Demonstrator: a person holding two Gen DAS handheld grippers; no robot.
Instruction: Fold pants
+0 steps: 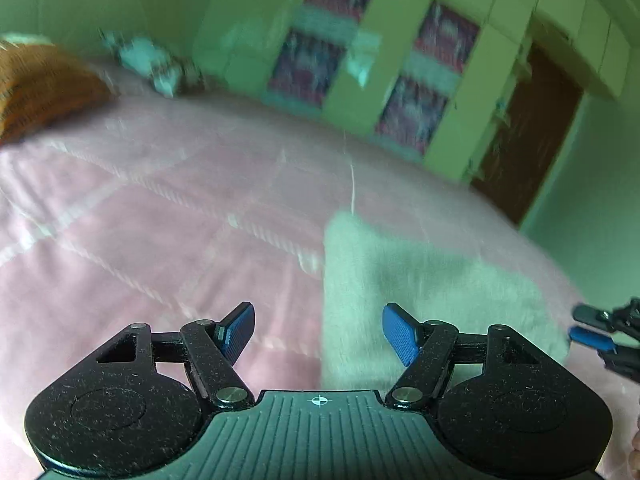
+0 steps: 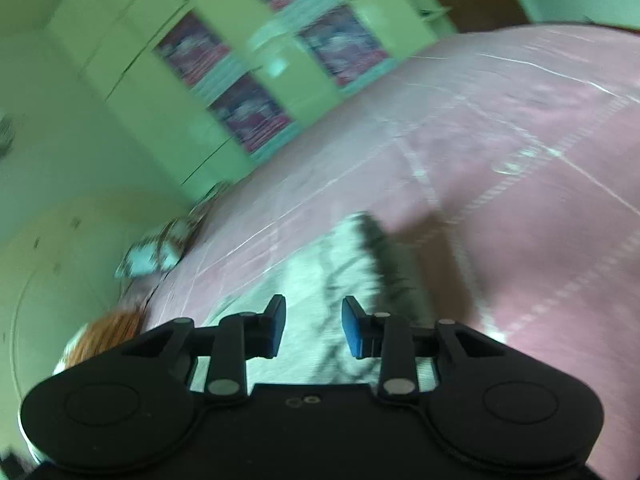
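Left tongs [image 1: 319,332] gape over folded, fuzzy white pants [image 1: 420,288].

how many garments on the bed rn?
1: pale fuzzy folded pants on the pink quilted bedspread, just ahead of both open tools. Blur may hide others.

Pink quilt [image 1: 160,216], orange pillow [image 1: 36,92], green wardrobe [image 1: 376,56]
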